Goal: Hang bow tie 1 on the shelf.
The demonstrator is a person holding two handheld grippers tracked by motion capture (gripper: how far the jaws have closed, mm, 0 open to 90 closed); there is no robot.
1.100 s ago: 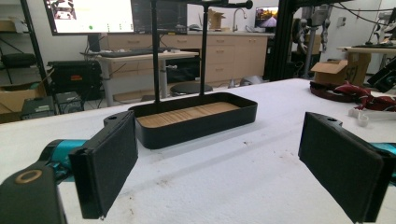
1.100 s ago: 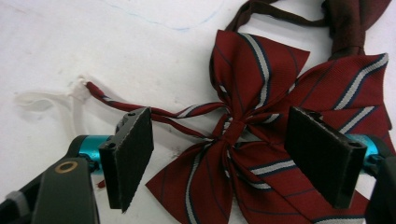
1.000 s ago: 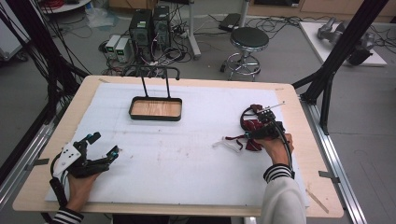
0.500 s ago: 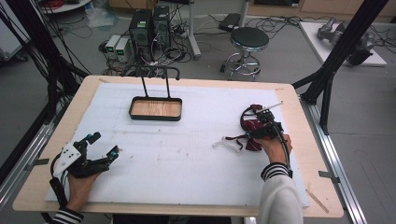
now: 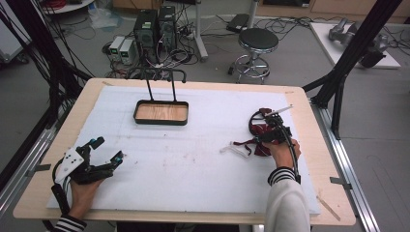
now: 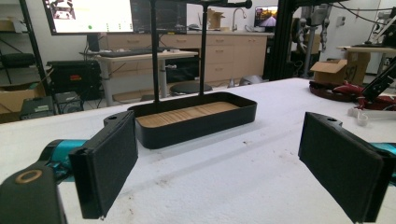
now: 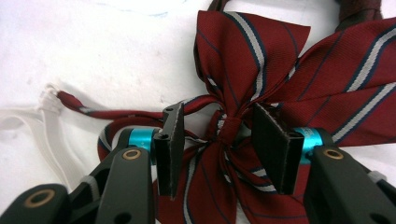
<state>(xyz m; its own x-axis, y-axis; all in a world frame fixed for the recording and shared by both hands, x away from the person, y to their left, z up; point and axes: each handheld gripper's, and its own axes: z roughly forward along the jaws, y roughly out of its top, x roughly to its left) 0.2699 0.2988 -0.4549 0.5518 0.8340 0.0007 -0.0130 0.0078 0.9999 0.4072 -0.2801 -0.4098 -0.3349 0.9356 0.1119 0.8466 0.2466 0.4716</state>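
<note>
A dark red bow tie point(image 7: 261, 60) with white and navy stripes lies flat on the white table cover, at the right point(image 5: 261, 130). My right gripper point(image 7: 218, 112) is low over it, open, with one jaw on either side of the centre knot point(image 7: 229, 127). The jaws are not pressing the knot. A white elastic strap point(image 7: 28, 123) trails from the tie's band to the left point(image 5: 232, 149). My left gripper point(image 5: 109, 149) rests open near the front left of the table with nothing between its pads point(image 6: 109, 163). It faces a black tray point(image 6: 201, 128).
The black tray point(image 5: 161, 122) has a wooden floor and a tall looped handle, and stands at the back centre. The bow tie's neck band curls in a ring point(image 5: 256, 118) behind the right gripper point(image 5: 270, 137). A stool point(image 5: 257, 41) and computers point(image 5: 154, 24) stand beyond the table.
</note>
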